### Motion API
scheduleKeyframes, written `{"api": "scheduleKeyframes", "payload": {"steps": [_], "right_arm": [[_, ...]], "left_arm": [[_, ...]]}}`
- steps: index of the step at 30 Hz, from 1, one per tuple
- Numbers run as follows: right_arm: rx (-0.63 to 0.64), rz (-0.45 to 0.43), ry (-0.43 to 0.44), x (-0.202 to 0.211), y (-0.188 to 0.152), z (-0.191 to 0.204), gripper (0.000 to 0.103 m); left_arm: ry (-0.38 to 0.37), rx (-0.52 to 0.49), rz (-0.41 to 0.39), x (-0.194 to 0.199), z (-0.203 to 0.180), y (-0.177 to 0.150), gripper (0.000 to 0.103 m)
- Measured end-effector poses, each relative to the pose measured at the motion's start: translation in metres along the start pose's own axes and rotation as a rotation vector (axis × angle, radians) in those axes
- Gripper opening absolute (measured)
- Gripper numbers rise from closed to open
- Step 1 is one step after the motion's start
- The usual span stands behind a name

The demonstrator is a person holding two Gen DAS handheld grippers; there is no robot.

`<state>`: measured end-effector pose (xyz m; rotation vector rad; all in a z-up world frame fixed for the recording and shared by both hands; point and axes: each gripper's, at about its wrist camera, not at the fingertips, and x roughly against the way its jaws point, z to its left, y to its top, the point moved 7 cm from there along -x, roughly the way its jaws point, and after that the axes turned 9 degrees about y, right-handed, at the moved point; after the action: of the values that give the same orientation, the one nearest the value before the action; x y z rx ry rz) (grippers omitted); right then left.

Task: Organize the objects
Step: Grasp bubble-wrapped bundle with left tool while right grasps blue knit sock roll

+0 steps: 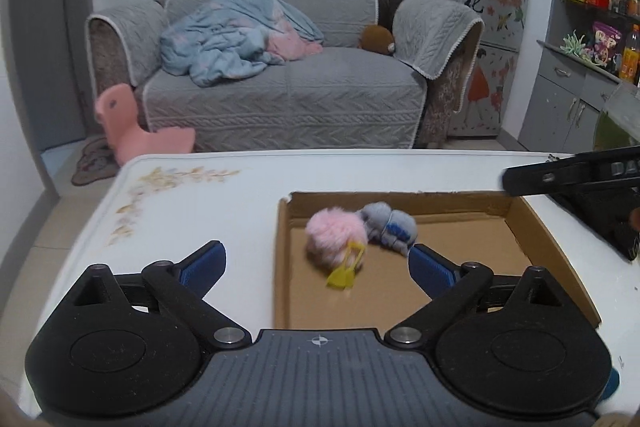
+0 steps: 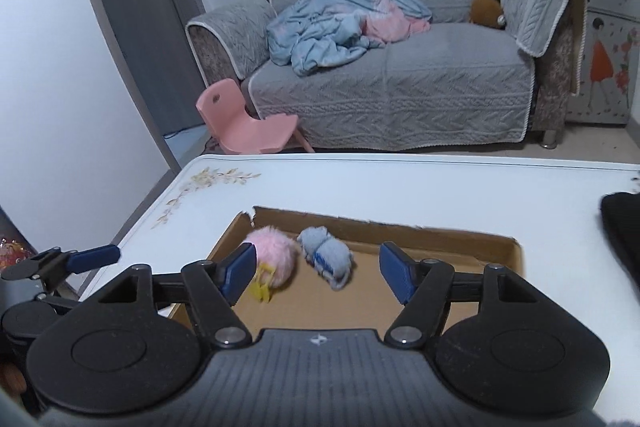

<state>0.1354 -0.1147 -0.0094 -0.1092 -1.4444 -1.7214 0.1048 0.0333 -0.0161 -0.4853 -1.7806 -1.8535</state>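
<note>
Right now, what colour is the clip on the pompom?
Yellow clip on the pink pompom; clearest in the left wrist view.

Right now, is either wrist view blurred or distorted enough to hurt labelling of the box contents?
Left wrist view: the pink pom-pom and its yellow clip are smeared, the grey socks softer too. Right wrist view: the same items read a little sharper, though still soft. Both views bend the door frame and table edge with fisheye curvature; lighting is dim and even, without glare.

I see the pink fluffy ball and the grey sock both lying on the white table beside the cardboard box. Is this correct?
Not quite. The pink fluffy ball and the grey sock lie inside the cardboard box, on its floor, not beside it. The box itself stands on the white table. The right wrist view shows this.
</note>
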Motion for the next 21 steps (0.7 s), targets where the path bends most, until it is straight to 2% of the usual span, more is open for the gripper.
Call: {"api": "scheduleKeyframes", "payload": {"steps": [2,10,18,21], "right_arm": [[0.021,-0.001,-0.004,0.008,-0.008,0.006,0.065],[0.116,-0.028,0.001,0.036,-0.034,0.031,0.067],[0.154,-0.043,0.004,0.054,-0.061,0.037,0.067],[0.162,-0.044,0.028,0.064,-0.083,0.036,0.073]], "left_arm": [[-0.005,0.004,0.015,0.01,0.002,-0.006,0.099],[-0.038,-0.022,-0.031,0.058,-0.007,-0.026,0.102],[-0.043,-0.037,-0.016,0.076,-0.016,-0.054,0.102],[-0.04,-0.053,-0.028,0.087,-0.016,-0.071,0.102]]}}
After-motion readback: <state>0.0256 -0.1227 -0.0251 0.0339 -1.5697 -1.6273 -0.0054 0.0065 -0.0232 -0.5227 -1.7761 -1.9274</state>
